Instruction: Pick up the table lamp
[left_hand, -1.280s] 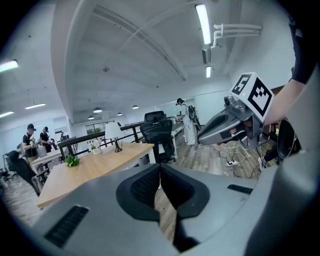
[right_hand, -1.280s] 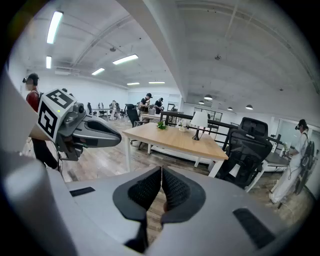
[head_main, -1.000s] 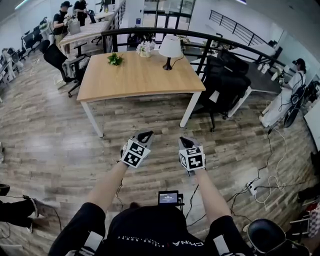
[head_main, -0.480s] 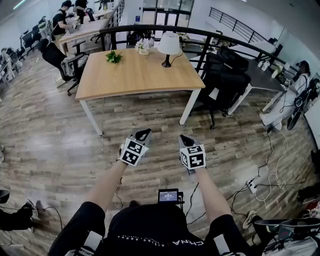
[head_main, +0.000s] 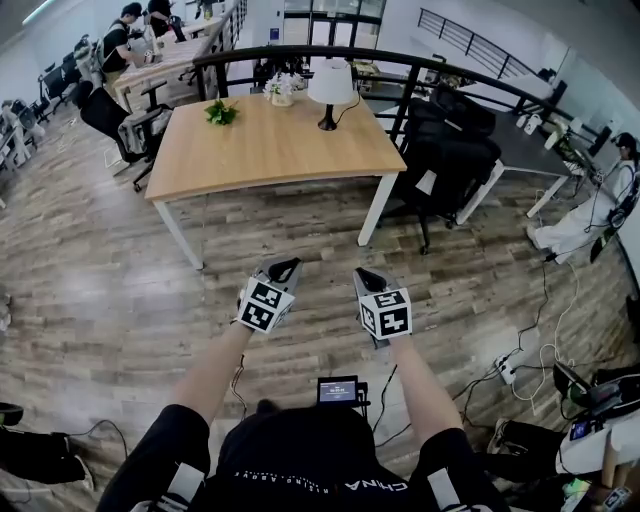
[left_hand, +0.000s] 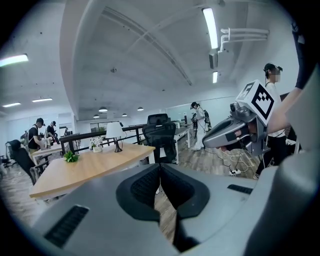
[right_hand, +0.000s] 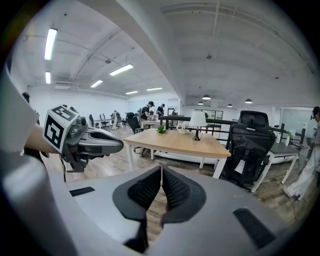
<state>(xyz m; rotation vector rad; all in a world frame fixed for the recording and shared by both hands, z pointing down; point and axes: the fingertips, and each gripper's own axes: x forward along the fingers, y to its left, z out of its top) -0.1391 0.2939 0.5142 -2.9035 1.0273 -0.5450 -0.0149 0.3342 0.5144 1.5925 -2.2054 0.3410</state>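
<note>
Black left gripper (left_hand: 160, 170) fingers (left_hand: 144, 187) touch; overhead, that's unclear.

We've got the counter (head_main: 270, 150) ahead, table lamp (head_main: 331, 90) on its far right part, a small plant (head_main: 220, 112) far left, an office chair (head_main: 450, 150) just right. Our left tongs (head_main: 284, 267) and right tongs (head_main: 367, 278) sit side by side, well nearer.

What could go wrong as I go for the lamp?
The lamp stands at the far edge of the table, so a long reach could tip it or bump the flower vase beside it. Both the left gripper and right gripper are shut; arriving that way could shove the lamp.
</note>
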